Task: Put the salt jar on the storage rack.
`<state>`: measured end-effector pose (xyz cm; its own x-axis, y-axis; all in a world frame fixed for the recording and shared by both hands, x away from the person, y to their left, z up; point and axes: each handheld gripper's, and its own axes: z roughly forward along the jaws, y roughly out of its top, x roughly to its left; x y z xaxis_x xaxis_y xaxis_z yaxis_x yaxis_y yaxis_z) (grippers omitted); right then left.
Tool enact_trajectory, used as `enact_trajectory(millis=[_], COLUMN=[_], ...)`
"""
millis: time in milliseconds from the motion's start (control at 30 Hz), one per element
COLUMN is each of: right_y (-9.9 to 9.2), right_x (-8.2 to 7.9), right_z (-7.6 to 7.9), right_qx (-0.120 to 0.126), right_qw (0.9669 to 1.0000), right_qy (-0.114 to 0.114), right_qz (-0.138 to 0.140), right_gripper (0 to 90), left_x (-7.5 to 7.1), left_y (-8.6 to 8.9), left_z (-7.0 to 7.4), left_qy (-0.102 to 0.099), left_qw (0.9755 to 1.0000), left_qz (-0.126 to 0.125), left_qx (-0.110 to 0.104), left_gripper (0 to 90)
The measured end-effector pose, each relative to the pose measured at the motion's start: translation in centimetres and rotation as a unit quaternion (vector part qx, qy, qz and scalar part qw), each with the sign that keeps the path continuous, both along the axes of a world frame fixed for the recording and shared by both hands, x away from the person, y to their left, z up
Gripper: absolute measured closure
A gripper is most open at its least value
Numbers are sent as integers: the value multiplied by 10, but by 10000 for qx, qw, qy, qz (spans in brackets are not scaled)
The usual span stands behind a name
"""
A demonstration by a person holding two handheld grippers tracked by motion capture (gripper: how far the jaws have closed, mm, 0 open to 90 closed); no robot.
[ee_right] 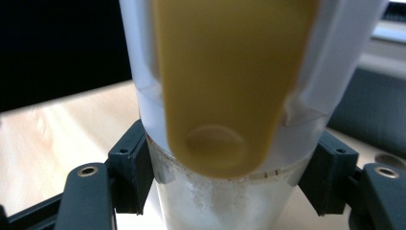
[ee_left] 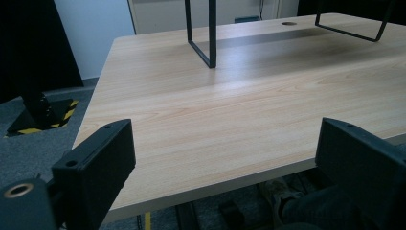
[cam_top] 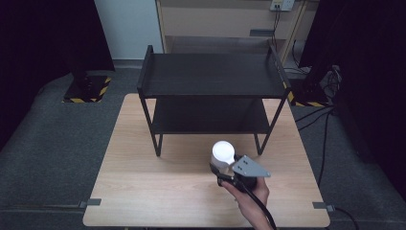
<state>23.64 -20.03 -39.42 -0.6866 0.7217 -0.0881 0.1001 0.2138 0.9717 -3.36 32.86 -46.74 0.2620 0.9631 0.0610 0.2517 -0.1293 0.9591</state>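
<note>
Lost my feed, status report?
Right gripper shut on white-lidded bottle. Left gripper open at table edge. Black shelf ahead, empty.

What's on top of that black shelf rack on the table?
Nothing: the top shelf of the black rack is bare. The lower shelf also looks empty, though its back part is covered by the top one. The white container sits in front, held by the right gripper.

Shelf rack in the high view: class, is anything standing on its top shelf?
No. The black shelf rack has bare top and lower shelves; the white container stands on the table in front, in the right gripper.
</note>
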Motion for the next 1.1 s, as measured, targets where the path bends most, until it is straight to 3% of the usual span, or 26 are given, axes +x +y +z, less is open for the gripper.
enact_trajectory(millis=[200, 500, 900, 1033, 1100], right_y=[29, 57, 76, 83, 83], right_x=[41, 77, 97, 99, 101], right_z=[27, 38, 20, 21, 18], right_qx=[286, 482, 629, 428, 559], right_qw=[9994, 9974, 9944, 9954, 9945], right_qy=[-81, -59, 50, -64, -17], right_qz=[-153, -539, -847, -852, -886], right_gripper=[311, 311, 311, 311, 310], left_x=[-1, -3, -2, -1, -1], left_y=[1, 3, 4, 5, 5], left_z=[-1, -1, -2, -2, -2], left_qy=[-46, -73, -72, -61, -68], left_qw=[10000, 10000, 10000, 10000, 10000], left_qz=[28, 18, -1, 30, 28], left_qx=[27, 27, 52, 51, 53], left_gripper=[54, 56, 58, 60, 60])
